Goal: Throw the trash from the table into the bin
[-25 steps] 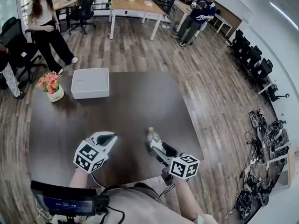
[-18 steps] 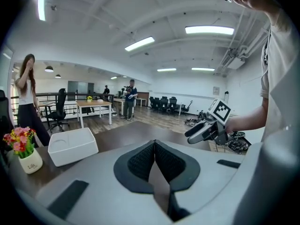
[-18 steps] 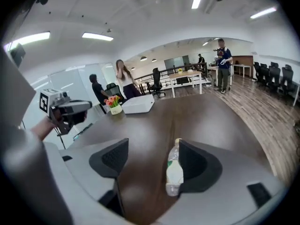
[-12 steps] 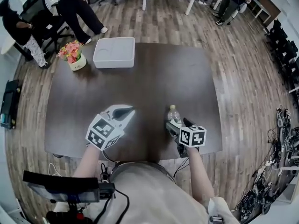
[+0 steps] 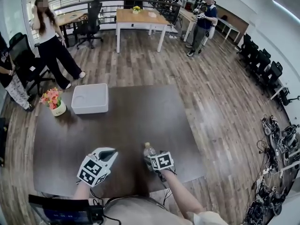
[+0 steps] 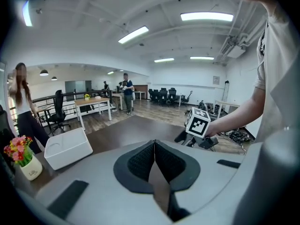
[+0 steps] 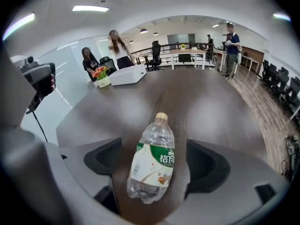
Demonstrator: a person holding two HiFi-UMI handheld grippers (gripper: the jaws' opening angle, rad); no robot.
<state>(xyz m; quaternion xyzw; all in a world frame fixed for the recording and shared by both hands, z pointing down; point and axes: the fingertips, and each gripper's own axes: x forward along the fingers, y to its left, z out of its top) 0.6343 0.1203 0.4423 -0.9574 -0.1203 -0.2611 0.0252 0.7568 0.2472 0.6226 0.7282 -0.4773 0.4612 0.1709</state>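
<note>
A clear plastic bottle with a green-and-white label and a pale cap is seen between the jaws of the right gripper, low in the head view and a little right of centre. These jaws have just been opening and are spread wide; in the right gripper view a strip of dark table is visible between each pad and the bottle, so nothing is grasped. The bottle appears to be lying on its side with the cap pointed away from the gripper, though the wide-angle distortion makes this hard to confirm.

The left gripper is held low and left of centre in the head view, just beside the right one; its pads are pressed together with nothing between them.

The white bin is set at the upper left of the tabletop, well apart from the bottle (the far edge of the table). A flower pot is placed just left of the bin.
</note>
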